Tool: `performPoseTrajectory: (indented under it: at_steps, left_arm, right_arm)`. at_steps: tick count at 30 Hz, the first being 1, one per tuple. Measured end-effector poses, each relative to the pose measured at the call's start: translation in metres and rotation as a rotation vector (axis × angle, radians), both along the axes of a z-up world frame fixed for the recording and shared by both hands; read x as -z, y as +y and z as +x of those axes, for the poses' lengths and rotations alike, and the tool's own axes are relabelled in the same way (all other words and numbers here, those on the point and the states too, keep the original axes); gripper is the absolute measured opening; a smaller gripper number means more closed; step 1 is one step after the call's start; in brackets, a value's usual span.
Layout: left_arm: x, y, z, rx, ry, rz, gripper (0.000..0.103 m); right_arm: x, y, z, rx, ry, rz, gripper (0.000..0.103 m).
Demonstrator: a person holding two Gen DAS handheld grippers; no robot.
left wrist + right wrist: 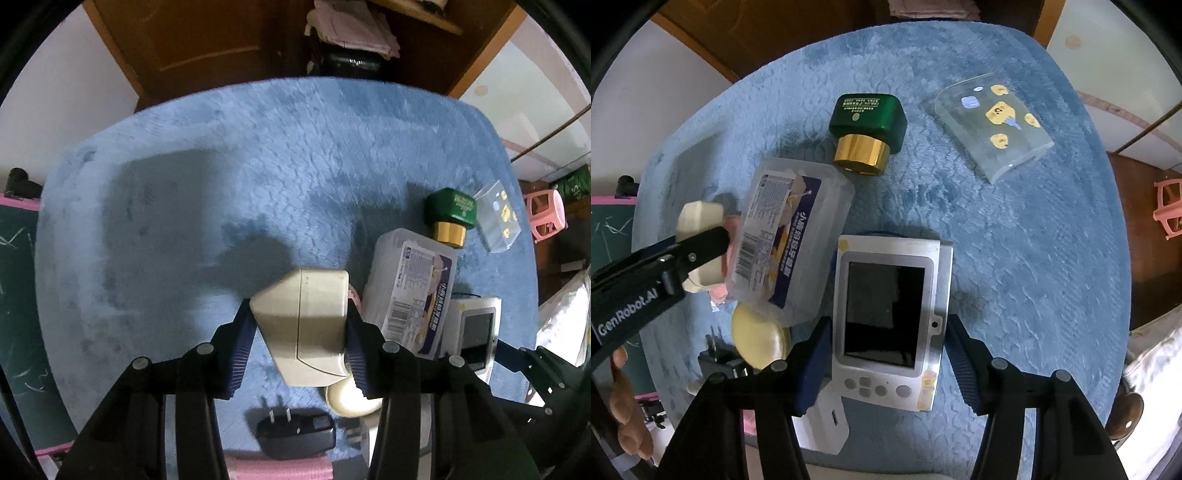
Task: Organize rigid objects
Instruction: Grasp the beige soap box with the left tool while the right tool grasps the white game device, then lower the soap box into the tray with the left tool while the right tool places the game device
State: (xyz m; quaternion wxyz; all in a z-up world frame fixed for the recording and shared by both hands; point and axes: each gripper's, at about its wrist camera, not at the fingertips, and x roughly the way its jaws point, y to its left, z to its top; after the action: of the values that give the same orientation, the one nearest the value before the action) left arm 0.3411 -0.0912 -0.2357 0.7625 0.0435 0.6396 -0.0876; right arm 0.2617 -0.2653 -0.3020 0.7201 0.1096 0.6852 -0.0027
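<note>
Beige plug adapter (308,325) sits between the blue ribbed pads of the left gripper (301,332), which points steeply down over the blue fluffy cover (221,166) of the bench. Both pads press against the adapter's sides, so the left gripper is clamped on it at a moderate width. From the right wrist view the adapter (700,218) appears at the left edge, with one black finger of the left gripper (701,243) across it and the person's hand (624,410) lower down.

The right gripper (886,354) points straight down over a silver handheld device (890,317) with a dark screen, lying flat on the cover. Its pads stand on either side of the device, the left one at its edge; whether they actually grip it I cannot tell.

Beside the device lies a clear plastic box (790,243) with a printed label, tilted. Beyond it a green bottle with a gold cap (868,129) lies on its side, and a clear case with yellow stickers (993,125) sits apart to the right. Near the lower left are a round cream disc (759,343), a black charger (295,432) with its prongs up, and a white charger block (823,424).
</note>
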Motion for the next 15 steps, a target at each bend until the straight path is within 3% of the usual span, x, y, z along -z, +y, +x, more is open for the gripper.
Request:
performPoseTrajectory:
  at_steps: [8,15]
  left_arm:
    - [-0.051,0.025,-0.031,0.018,-0.073,-0.007,0.049]
    - [-0.103,0.033,-0.072,0.047,-0.180,-0.002,0.049]
  right_arm:
    - [-0.042,-0.008,-0.017,0.028,-0.079,0.029,0.060]
    - [-0.113,-0.013,-0.045,0.049,-0.212,0.041,0.060]
